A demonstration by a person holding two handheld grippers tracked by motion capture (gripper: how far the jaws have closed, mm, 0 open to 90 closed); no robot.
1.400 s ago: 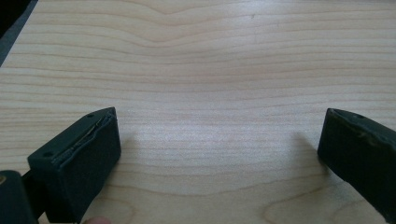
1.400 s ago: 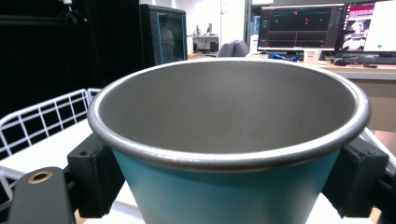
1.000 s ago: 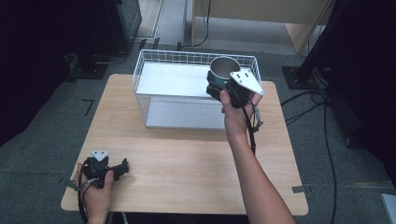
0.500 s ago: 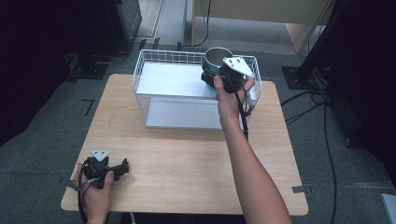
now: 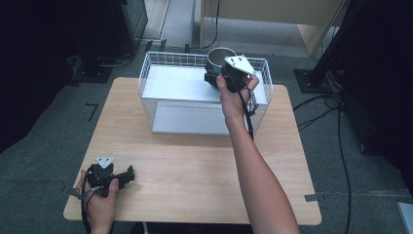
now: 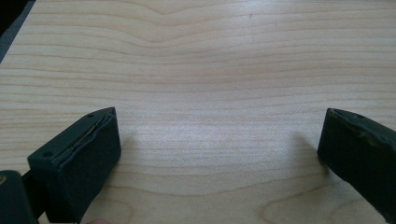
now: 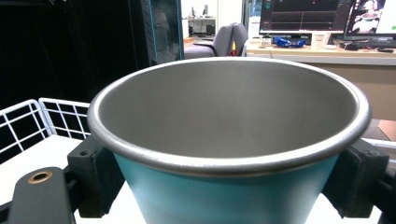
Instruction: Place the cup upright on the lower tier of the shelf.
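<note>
A teal cup (image 5: 220, 56) with a steel inside and rolled rim is held over the back right part of the white wire basket (image 5: 146, 73). My right gripper (image 5: 215, 79) is shut on it. In the right gripper view the cup (image 7: 224, 107) stands upright and close, with the right gripper (image 7: 229, 175) clasping its teal wall from both sides just under the rim. My left gripper (image 5: 127, 175) lies on the wooden table (image 5: 195, 165) near the front left corner, in the person's left hand. In the left gripper view it (image 6: 217, 154) stands open over bare wood.
The basket has a white floor and sits at the back middle of the table. Beyond the table are dark floor, cables and a black stand base (image 5: 316, 78). The right forearm (image 5: 253, 165) crosses the table's middle right.
The right hand has carried the cup to the left and farther back over the basket. The left hand and its gripper have stayed put.
</note>
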